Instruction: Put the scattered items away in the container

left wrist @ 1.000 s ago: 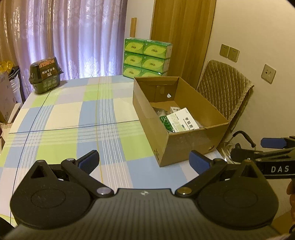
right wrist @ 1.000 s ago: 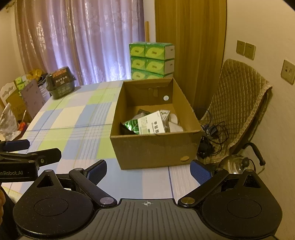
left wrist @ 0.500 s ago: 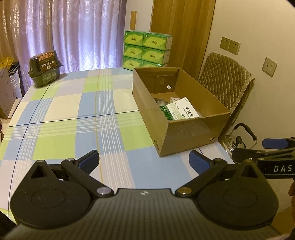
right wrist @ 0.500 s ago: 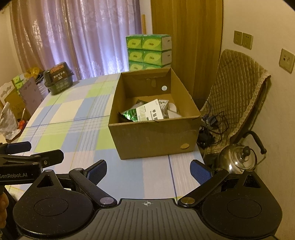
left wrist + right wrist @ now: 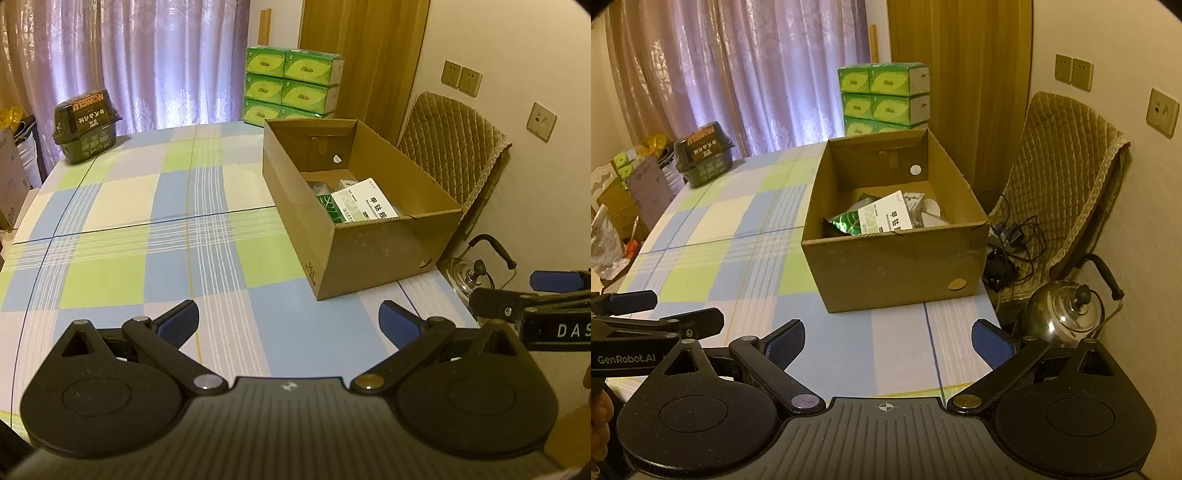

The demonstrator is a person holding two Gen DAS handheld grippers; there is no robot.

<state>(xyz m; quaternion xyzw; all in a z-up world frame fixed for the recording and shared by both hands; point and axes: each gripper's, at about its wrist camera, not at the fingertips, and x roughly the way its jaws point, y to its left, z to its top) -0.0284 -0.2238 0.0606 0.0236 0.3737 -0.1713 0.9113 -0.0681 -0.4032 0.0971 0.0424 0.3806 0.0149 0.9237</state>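
Worktop, checked cloth: cardboard box at right edge; dark green container at far-left corner.

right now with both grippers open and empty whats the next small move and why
Probably reach the left gripper toward the dark green container at the table's far corner. It is the only loose item visible on the tablecloth, while the cardboard box already holds packets. That container may belong there, though.

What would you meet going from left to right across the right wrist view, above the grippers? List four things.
Dark green container → cardboard box → kettle → wall sockets.
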